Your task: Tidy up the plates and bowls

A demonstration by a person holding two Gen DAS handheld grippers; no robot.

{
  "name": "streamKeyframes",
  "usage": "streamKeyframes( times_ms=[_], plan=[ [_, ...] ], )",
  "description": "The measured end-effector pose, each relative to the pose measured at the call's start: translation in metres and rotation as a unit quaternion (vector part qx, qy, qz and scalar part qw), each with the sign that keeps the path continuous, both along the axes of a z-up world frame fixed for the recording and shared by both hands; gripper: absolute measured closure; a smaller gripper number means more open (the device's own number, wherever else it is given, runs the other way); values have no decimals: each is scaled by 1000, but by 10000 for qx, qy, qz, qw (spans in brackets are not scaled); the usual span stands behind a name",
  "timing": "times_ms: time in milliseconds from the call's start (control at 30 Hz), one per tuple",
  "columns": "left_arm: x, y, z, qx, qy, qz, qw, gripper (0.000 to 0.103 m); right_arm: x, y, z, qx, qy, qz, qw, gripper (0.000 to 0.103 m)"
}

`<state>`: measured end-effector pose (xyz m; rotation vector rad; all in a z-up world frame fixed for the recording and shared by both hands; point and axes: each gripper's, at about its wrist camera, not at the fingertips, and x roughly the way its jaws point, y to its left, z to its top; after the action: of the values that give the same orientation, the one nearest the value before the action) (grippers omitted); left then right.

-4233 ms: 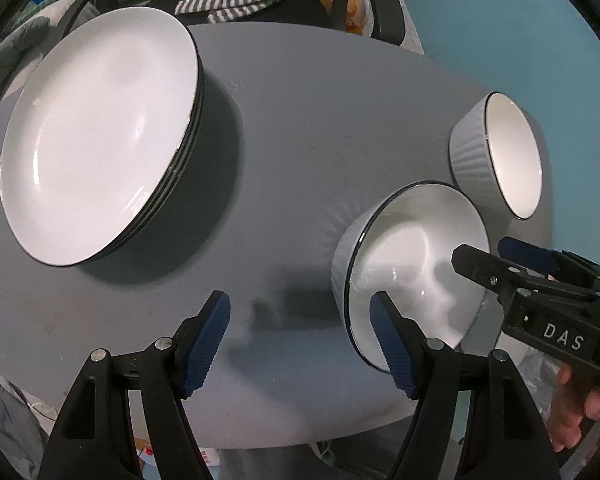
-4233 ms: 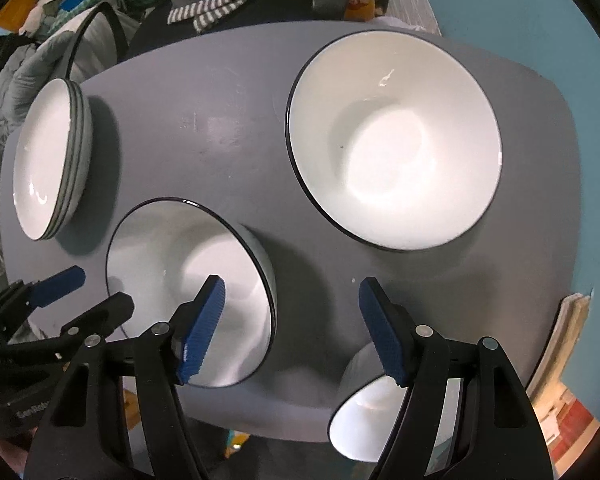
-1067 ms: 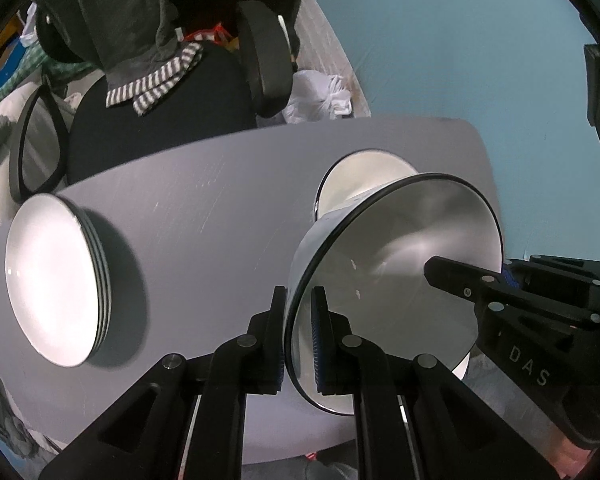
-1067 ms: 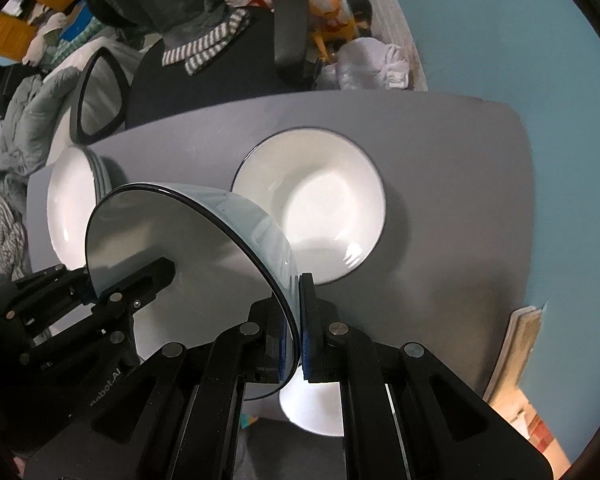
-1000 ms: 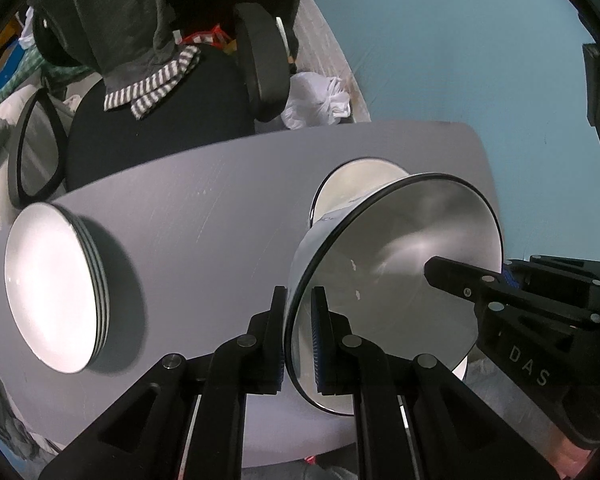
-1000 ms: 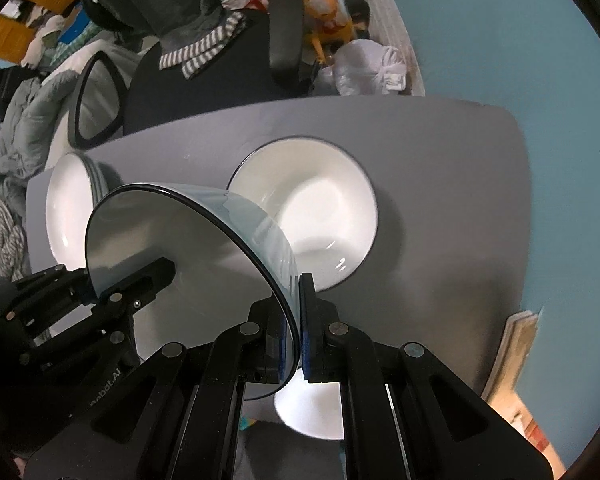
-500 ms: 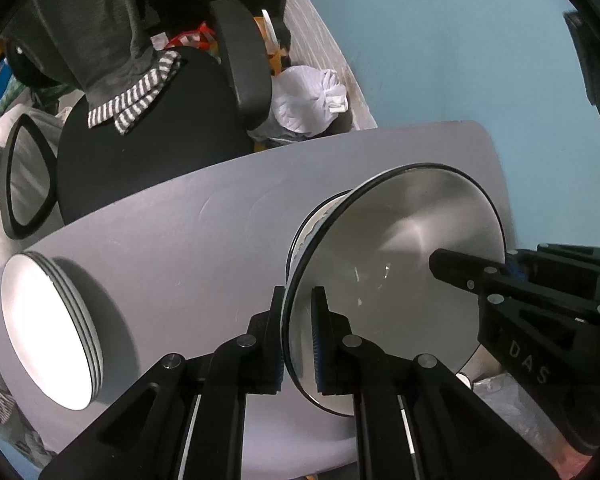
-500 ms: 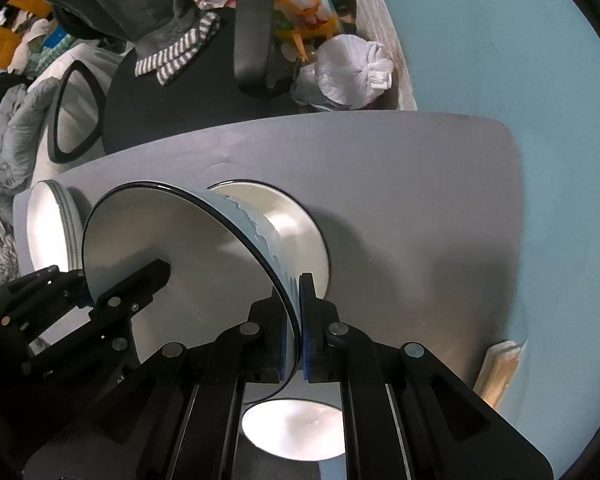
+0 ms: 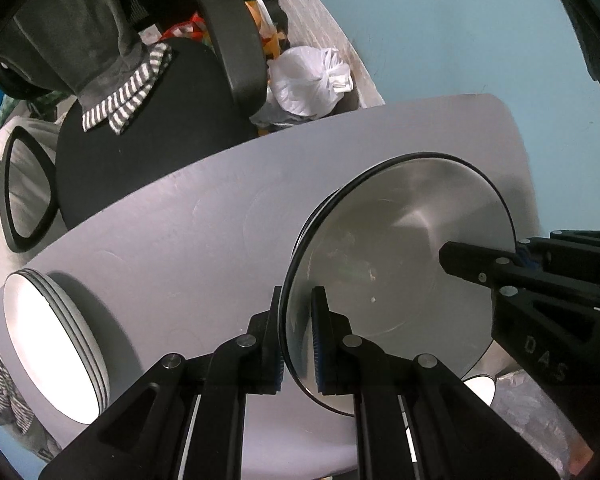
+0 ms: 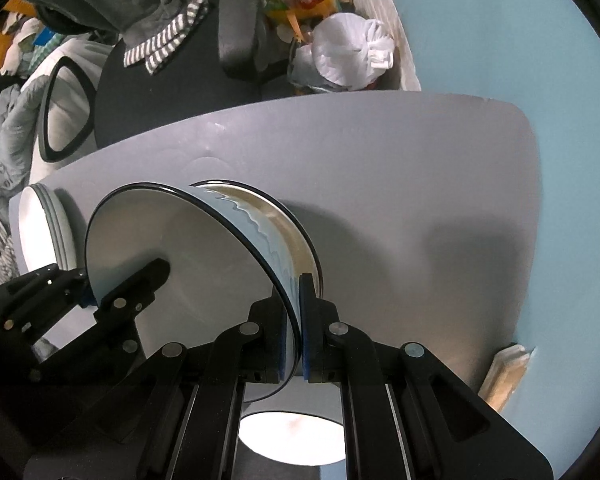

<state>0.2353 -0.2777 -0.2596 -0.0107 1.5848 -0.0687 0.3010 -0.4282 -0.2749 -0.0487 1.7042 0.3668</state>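
Both grippers hold one large white bowl with a black rim [image 9: 404,264], also in the right wrist view [image 10: 188,264]. My left gripper [image 9: 298,340] is shut on its left rim. My right gripper [image 10: 294,328] is shut on its right rim. The held bowl sits over a second white bowl [image 10: 296,232] that rests on the grey table [image 9: 188,240]; only that bowl's rim shows. A stack of white plates [image 9: 52,344] stands at the table's left end, and it also shows in the right wrist view [image 10: 40,232]. A small white bowl [image 10: 292,436] shows below my right gripper.
A black office chair [image 9: 152,108] with a grey and striped cloth stands behind the table. A white plastic bag [image 9: 308,80] lies on the floor by the blue wall. A stack of paper or card [image 10: 504,372] lies beyond the table's right edge.
Both grippers closed on the large bowl, lifted it and carried it over the second bowl. In the last half second it has come down close over that bowl, hiding most of it.
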Motion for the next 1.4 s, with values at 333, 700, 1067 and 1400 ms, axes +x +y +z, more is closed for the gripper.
streamKeyframes(
  times_ms=[333, 700, 1067, 1400],
  plan=[
    [3, -1, -6, -2, 16, 42, 10000, 93, 1, -4, -7, 20, 287, -174, 9994, 90],
    [1, 5, -2, -9, 5, 283, 9996, 83, 1, 3, -2, 78, 411, -112, 9991, 74],
    [-5, 11, 6, 60, -153, 351, 9992, 72, 7, -4, 14, 161, 211, -239, 9994, 60],
    [-17, 14, 25, -26, -281, 349, 9990, 63, 4, -16, 32, 49, -163, -194, 9997, 51]
  ],
)
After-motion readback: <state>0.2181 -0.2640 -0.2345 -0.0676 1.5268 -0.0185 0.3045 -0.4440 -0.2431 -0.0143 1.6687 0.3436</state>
